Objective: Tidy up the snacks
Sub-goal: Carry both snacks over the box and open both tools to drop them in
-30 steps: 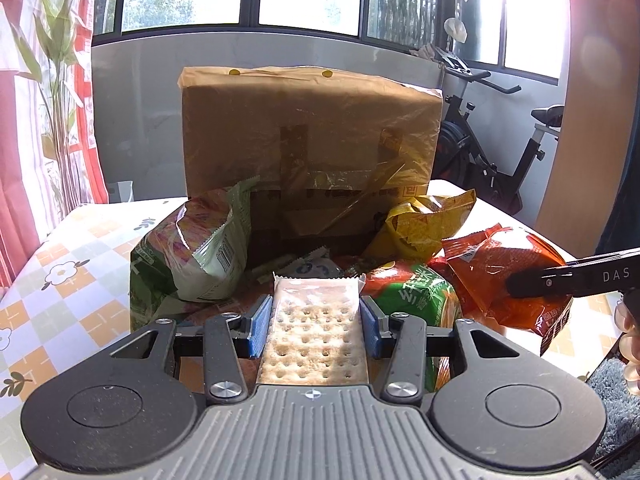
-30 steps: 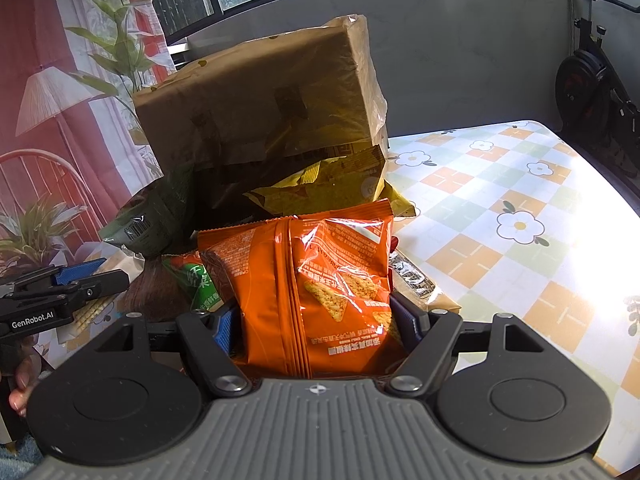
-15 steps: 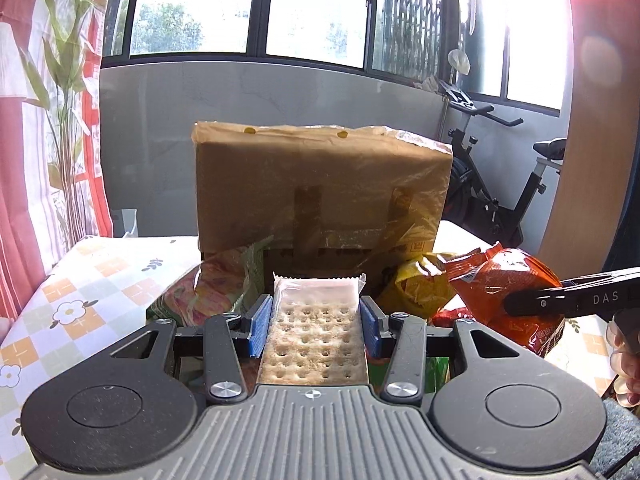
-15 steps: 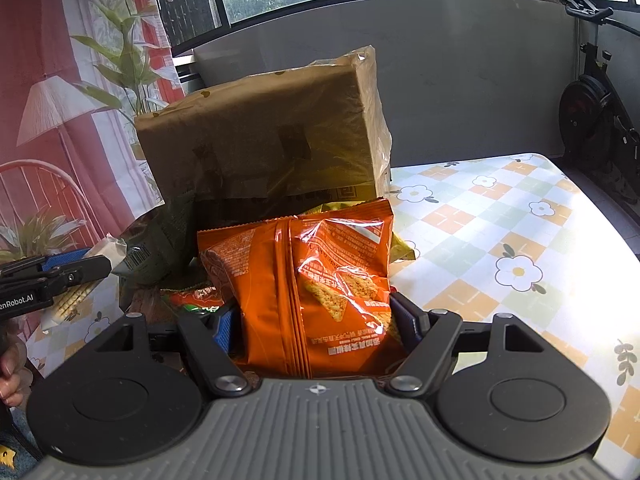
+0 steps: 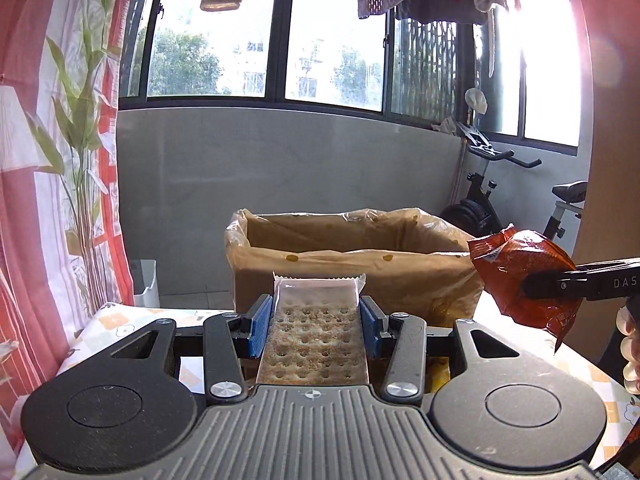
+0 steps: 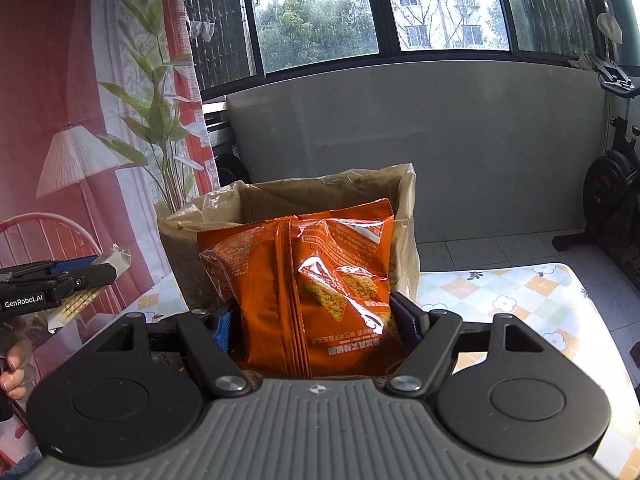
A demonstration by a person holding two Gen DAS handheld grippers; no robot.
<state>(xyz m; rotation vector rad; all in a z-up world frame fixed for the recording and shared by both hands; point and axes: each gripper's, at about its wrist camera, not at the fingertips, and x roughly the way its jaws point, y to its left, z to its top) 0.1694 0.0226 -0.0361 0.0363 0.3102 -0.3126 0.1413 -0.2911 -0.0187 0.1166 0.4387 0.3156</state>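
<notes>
Both packs look feather-light: the left hand-held gripper is clamped on a cracker pack that's stiff but snappy, so edge-holding makes sense, while the right hand-held gripper squeezes a puffy, slippery orange chip bag low down. Straight ahead of both sits the lined cardboard box on the counter. Only the right view shows the chip picture on the bag's front; the left view just catches it side-on.
</notes>
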